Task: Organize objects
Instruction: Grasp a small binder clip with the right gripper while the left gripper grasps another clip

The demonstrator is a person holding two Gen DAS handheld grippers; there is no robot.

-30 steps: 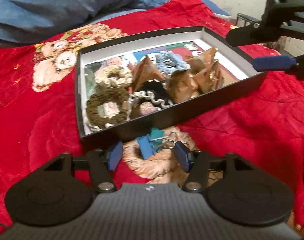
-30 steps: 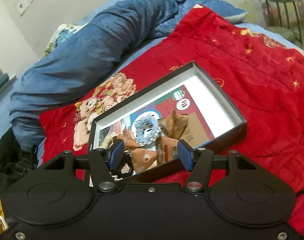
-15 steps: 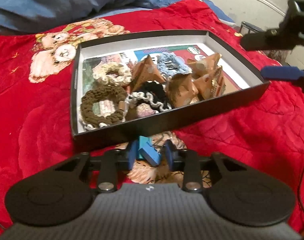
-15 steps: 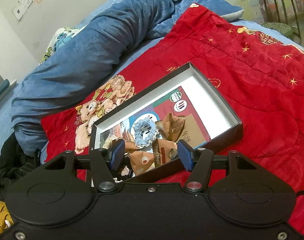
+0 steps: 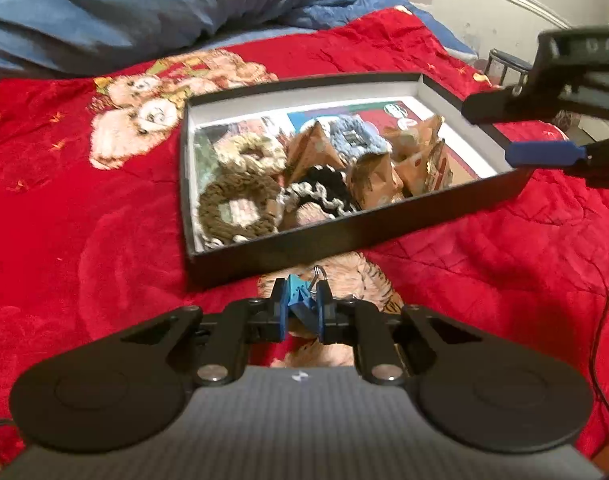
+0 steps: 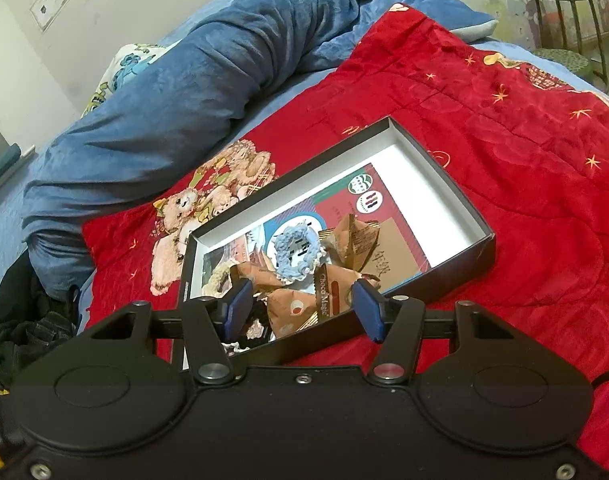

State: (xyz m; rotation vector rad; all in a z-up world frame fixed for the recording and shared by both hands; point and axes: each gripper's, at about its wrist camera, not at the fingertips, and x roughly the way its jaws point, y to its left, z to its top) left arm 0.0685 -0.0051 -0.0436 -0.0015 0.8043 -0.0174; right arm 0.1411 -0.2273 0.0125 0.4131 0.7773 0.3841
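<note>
A black box [image 5: 344, 236] with a white inside lies on the red blanket and holds several crocheted scrunchies and brown paper packets. My left gripper [image 5: 301, 307] is shut on a blue binder clip [image 5: 298, 298] just in front of the box's near wall, lifted off the blanket. A tan scrunchie [image 5: 368, 280] lies on the blanket under it. My right gripper [image 6: 302, 306] is open and empty, held above the box's near side [image 6: 436, 280]; it shows at the right edge of the left wrist view [image 5: 544, 152].
A red blanket [image 5: 84, 220] with a bear print covers the bed. A rolled blue duvet [image 6: 164, 120] lies behind the box. A stool [image 6: 564, 12] stands at the far right beyond the bed. Dark clothes [image 6: 24, 328] lie at the left edge.
My left gripper closed on the blue binder clip and lifted it off the tan scrunchie. My right gripper stayed open and drew back a little from the box.
</note>
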